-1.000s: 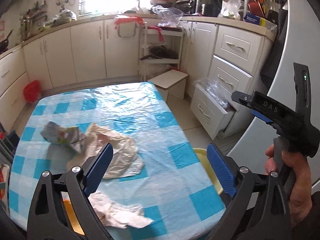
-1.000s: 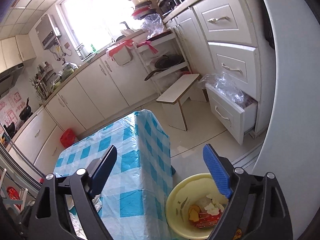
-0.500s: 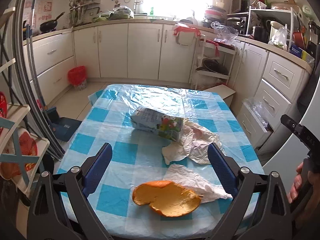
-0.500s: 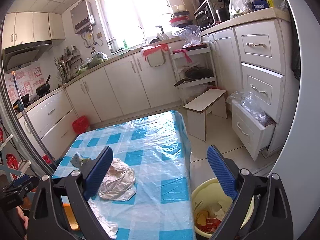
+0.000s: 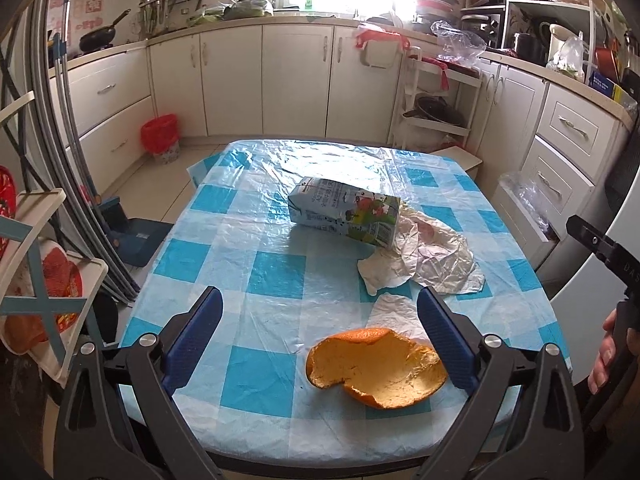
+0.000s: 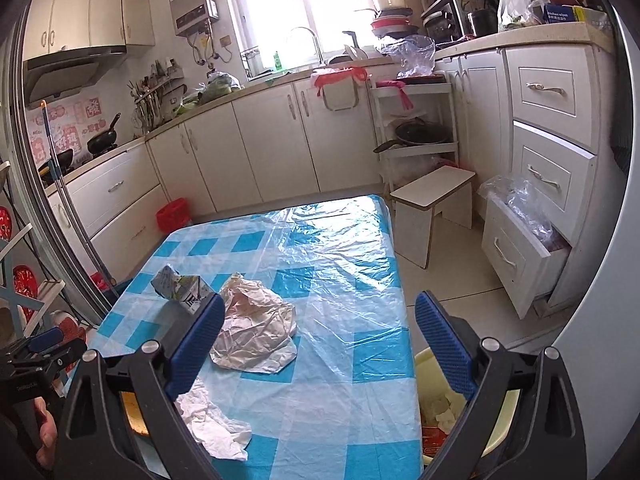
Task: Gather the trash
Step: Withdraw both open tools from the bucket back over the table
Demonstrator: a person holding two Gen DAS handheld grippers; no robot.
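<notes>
Trash lies on the table with the blue checked cloth (image 5: 276,276): an orange peel (image 5: 376,368) near the front edge, a white tissue (image 5: 396,312) behind it, crumpled paper (image 5: 432,256) and a flattened milk carton (image 5: 344,212). My left gripper (image 5: 320,340) is open and empty, with the peel between its fingers. My right gripper (image 6: 320,344) is open and empty above the table's right side, near the crumpled paper (image 6: 256,328), the carton (image 6: 180,284) and the tissue (image 6: 212,428). A yellow bin (image 6: 452,412) with trash in it stands on the floor by the table.
White cabinets line the walls. A small white stool (image 6: 432,204) and an open drawer with a plastic bag (image 6: 520,232) are right of the table. A red basket (image 5: 160,136) stands on the floor at the far left. A rack (image 5: 36,280) is at the left.
Both grippers swung left toward the table. The left view went from the table's right side to its front, bringing the orange peel between the fingers. The bin slid to the edge of the right view.
</notes>
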